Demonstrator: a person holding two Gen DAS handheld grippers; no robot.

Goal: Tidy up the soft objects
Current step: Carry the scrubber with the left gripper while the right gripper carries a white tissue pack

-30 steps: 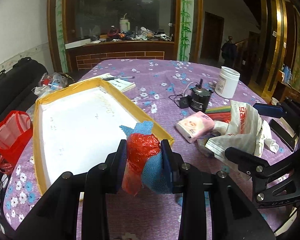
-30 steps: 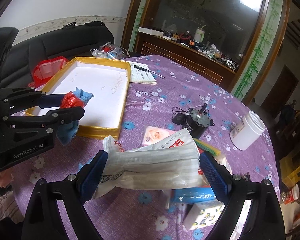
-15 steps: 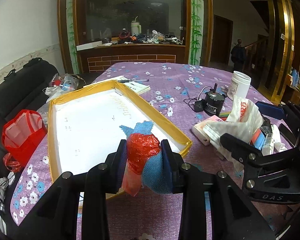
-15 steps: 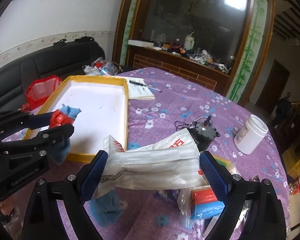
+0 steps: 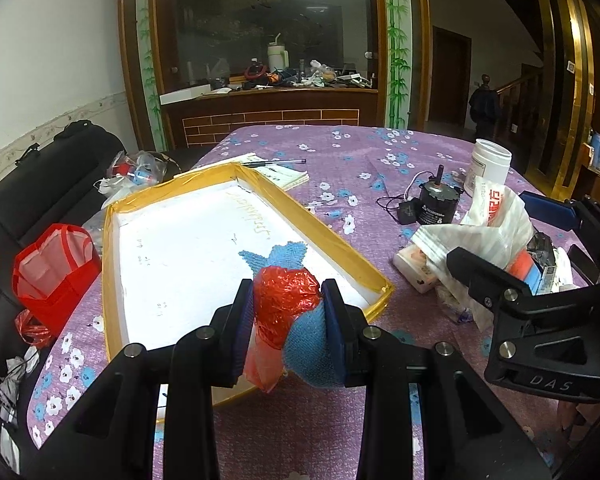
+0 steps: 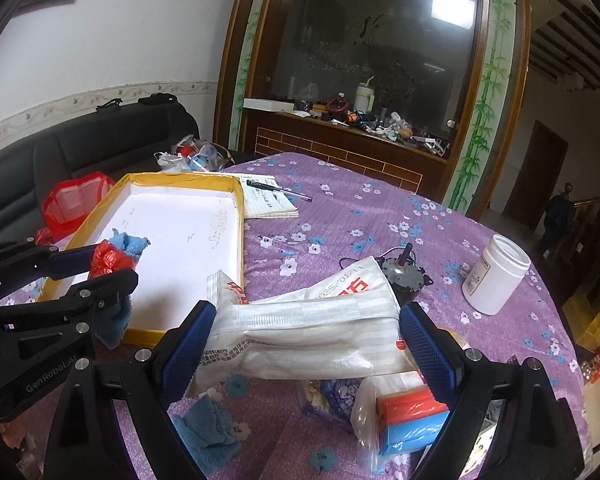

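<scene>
My left gripper (image 5: 286, 300) is shut on a crumpled red plastic bag (image 5: 284, 292) and a blue knitted cloth (image 5: 312, 354), held over the near corner of the yellow-rimmed white tray (image 5: 172, 196). In the right wrist view the left gripper (image 6: 100, 264) shows at the left with the same bundle, at the tray's (image 6: 240, 216) near edge. My right gripper (image 6: 304, 332) is spread wide, its blue pads pressing both ends of a white plastic bag (image 6: 300, 336) with red print, lifted above the purple tablecloth. From the left wrist view, the right gripper (image 5: 496, 232) holds that bag (image 5: 496, 220) at the right.
Under the lifted bag lie a second blue cloth (image 6: 208, 428), a red-and-blue packet (image 6: 412, 416) and a pink tissue pack (image 5: 412, 260). A black motor with a cord (image 5: 436, 204), a white jar (image 6: 496, 276) and a notebook with a pen (image 6: 268, 200) are further back. A red bag (image 5: 56, 268) sits on the sofa at the left.
The right gripper has raised the white bag off the table, uncovering the blue cloth and the red-and-blue packet. The left gripper still holds its bundle, with the tray's corner now below it.
</scene>
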